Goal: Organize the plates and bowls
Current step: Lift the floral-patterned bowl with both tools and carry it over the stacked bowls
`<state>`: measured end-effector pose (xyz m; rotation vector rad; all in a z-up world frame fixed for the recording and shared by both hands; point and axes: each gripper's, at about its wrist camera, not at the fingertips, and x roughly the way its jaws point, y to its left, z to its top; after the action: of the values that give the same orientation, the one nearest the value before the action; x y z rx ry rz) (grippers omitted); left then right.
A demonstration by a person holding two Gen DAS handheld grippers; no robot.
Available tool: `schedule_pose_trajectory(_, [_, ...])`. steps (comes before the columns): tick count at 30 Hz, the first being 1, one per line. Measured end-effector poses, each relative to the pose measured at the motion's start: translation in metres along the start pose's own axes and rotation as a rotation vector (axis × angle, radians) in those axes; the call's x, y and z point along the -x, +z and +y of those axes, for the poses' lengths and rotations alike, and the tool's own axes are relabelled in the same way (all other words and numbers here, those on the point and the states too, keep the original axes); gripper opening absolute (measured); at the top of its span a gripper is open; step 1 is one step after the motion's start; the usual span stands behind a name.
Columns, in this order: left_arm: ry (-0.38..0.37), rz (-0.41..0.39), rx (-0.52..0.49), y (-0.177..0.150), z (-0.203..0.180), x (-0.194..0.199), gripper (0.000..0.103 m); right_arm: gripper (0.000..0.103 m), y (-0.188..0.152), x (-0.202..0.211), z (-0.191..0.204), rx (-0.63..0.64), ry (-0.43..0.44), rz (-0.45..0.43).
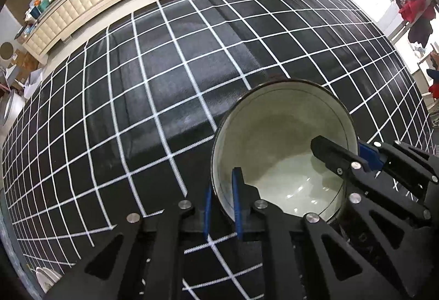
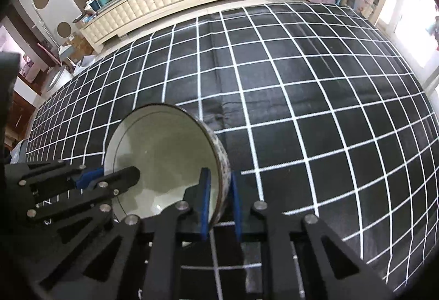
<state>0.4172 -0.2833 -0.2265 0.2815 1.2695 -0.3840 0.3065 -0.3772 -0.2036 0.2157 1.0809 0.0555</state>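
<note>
A single bowl (image 1: pixel 274 135), pale inside with a dark rim and a speckled outer wall, sits on the black, white-gridded tablecloth (image 1: pixel 164 80). My left gripper (image 1: pixel 222 182) is shut on the bowl's left rim, one blue pad inside the wall and one outside. In that view my right gripper (image 1: pixel 356 151) clamps the opposite rim. The right wrist view shows the same bowl (image 2: pixel 159 149), with my right gripper (image 2: pixel 220 176) shut on its right wall. My left gripper (image 2: pixel 107 175) holds the far left rim there. Both grippers point steeply down.
The gridded cloth (image 2: pixel 301 94) covers the whole table, and nothing else stands on it in either view. A cream cabinet (image 2: pixel 153 3) with clutter on top stands past the far edge. A white rounded object (image 1: pixel 46 278) shows at the near left corner.
</note>
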Motion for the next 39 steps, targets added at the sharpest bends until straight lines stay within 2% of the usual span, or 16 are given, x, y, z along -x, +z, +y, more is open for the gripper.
schedule_pose_trajectory(4, [0.005,-0.03,-0.001,-0.01,0.004,0.022,0.01,0.017,0.0,0.008,0.012,-0.002,0.003,0.0])
schedule_pose_trajectory(11, [0.02,-0.074,0.0,-0.027,0.013,0.06,0.01,0.017,-0.005,0.044,0.036,0.03,0.0,-0.054])
schedule_pose_trajectory(17, [0.002,-0.113,0.037,-0.051,0.025,0.1,0.01,0.017,-0.016,0.071,0.062,0.063,0.008,-0.087])
schedule_pose_trajectory(20, [0.015,-0.124,0.047,-0.068,0.033,0.114,0.01,0.017,-0.024,0.082,0.078,0.091,0.008,-0.106])
schedule_pose_trajectory(26, [0.0,-0.127,0.109,-0.102,0.059,0.138,0.01,0.017,-0.034,0.091,0.109,0.133,0.028,-0.107])
schedule_pose_trajectory(39, [0.031,-0.157,0.195,-0.171,0.114,0.175,0.01,0.017,-0.064,0.099,0.174,0.224,0.075,-0.09])
